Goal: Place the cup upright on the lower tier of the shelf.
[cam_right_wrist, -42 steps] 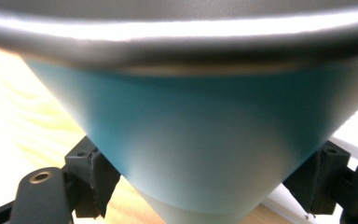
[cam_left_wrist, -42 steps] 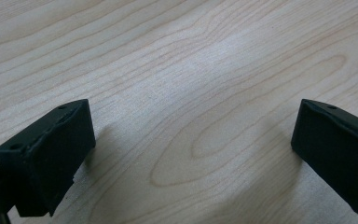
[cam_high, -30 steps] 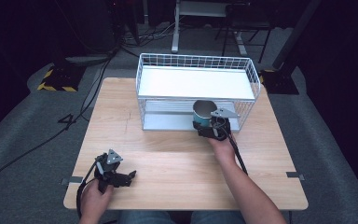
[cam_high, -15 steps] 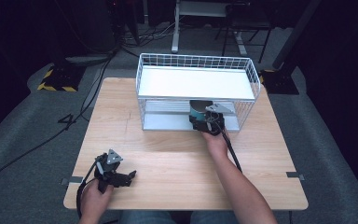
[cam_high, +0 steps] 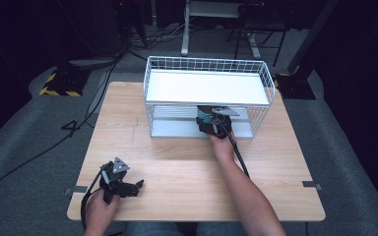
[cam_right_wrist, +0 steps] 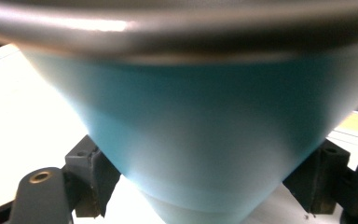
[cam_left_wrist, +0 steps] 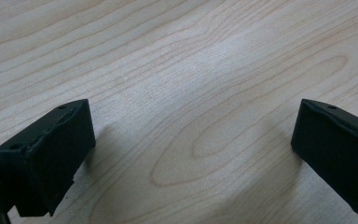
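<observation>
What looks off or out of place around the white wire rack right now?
Nothing stands out. The white wire rack sits square on the wooden table. The right gripper grips a teal bowl with a dark rim at the rack's lower shelf; no spill. The left gripper is open over bare wood.

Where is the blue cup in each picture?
High view: the blue cup sits middle-right, at the lower shelf of the white wire rack, in the right gripper.
Left gripper view: wooden table between open jaws.
Right gripper view: cup spans the middle, clamped.
Shared landmark: the rack's white shelf.
</observation>
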`<state>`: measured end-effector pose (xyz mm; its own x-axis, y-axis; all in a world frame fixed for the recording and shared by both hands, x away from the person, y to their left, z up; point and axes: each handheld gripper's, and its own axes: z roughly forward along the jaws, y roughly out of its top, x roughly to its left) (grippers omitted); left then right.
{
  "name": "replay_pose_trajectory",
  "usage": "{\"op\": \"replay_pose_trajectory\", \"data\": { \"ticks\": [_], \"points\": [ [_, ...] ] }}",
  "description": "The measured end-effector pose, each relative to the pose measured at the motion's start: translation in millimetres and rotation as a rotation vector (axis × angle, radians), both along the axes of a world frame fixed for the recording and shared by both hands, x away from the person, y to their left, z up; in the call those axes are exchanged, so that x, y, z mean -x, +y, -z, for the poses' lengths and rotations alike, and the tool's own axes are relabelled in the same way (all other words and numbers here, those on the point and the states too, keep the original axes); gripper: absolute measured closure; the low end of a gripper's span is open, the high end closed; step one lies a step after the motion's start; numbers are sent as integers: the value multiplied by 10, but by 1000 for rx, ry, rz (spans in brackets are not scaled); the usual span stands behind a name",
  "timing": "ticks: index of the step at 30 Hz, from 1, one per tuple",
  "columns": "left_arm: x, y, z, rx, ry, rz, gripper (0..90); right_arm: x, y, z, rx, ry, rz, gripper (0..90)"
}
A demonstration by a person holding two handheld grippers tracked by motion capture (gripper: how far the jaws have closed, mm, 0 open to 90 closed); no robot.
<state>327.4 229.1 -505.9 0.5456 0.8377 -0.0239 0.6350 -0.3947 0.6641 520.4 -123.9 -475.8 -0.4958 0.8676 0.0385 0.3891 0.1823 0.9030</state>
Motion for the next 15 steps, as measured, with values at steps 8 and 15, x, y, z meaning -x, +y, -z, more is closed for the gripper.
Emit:
{"op": "replay_pose_trajectory", "data": {
  "ticks": [8,15],
  "points": [
    [2,0,0,0,0,-1,1,-81,111,50,20,-7,4,224],
    [2,0,0,1,0,-1,1,-105,143,99,14,7,20,224]
  ]
}}
